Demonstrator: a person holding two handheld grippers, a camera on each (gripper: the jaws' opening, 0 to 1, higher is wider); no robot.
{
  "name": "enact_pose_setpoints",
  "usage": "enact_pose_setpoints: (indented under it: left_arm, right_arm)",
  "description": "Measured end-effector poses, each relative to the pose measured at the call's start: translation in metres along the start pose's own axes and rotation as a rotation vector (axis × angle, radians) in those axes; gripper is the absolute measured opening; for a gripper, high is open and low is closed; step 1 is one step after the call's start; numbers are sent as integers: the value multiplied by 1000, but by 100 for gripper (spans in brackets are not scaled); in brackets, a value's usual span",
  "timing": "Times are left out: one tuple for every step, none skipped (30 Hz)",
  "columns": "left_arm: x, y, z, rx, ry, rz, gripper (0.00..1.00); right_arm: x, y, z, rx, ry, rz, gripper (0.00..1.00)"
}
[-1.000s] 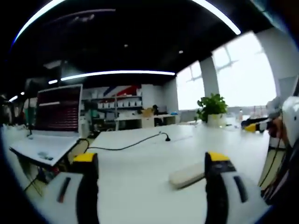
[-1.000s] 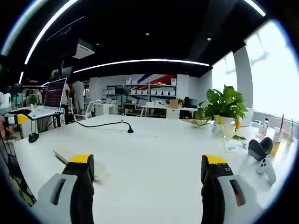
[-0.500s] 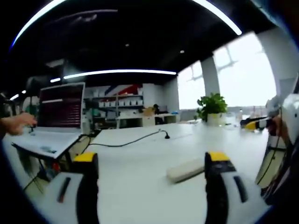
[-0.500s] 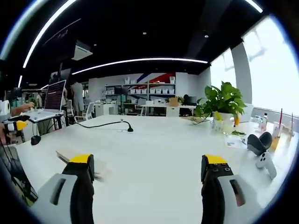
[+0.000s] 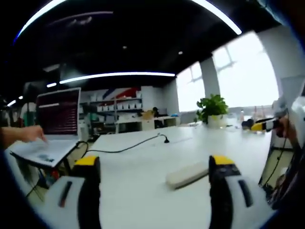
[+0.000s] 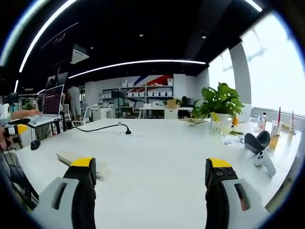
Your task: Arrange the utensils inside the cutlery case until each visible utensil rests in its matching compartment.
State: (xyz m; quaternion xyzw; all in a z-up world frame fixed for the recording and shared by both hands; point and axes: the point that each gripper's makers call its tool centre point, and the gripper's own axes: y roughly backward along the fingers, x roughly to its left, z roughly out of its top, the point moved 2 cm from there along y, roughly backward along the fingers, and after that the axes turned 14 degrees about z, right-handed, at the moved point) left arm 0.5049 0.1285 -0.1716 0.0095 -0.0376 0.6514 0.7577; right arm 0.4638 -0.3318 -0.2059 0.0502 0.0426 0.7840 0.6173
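White tabletop [image 6: 157, 162] is stretching toward far shelves; both views are swinging slightly rightward. The closed cutlery case [image 5: 187, 174] is lying untouched just beyond the left gripper [image 5: 155, 164]. The right gripper [image 6: 151, 167] is hovering; both are gaping wide, holding nothing, so arranging hasn't begun.

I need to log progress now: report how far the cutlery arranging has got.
Nothing looks done. The left gripper and right gripper are both open and empty above the white table. A closed flat pale case lies on it, untouched. No utensils can be seen. Still left: reaching the case and sorting everything.
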Motion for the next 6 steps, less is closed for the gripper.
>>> enact_pose_setpoints:
  left_arm:
    - [1,1,1,-7,-5,3,100]
    - [1,0,2,-15,-9,5,100]
    - [2,0,2,-20,-11,10,100]
    - [4,-1,2,-25,-10,16,100]
    - [5,-2,2,-28,-9,23,100]
    - [7,-4,1,-27,-6,30,100]
  right_arm:
    - [-1,-1,0,-2,6,-3,99]
    - [-1,-2,0,-2,14,-11,99]
    - [-2,-3,0,2,20,-15,99]
    - [-1,-4,0,4,31,-16,99]
    - [-1,-7,1,8,40,-14,99]
    - [-2,-10,2,17,45,-11,99]
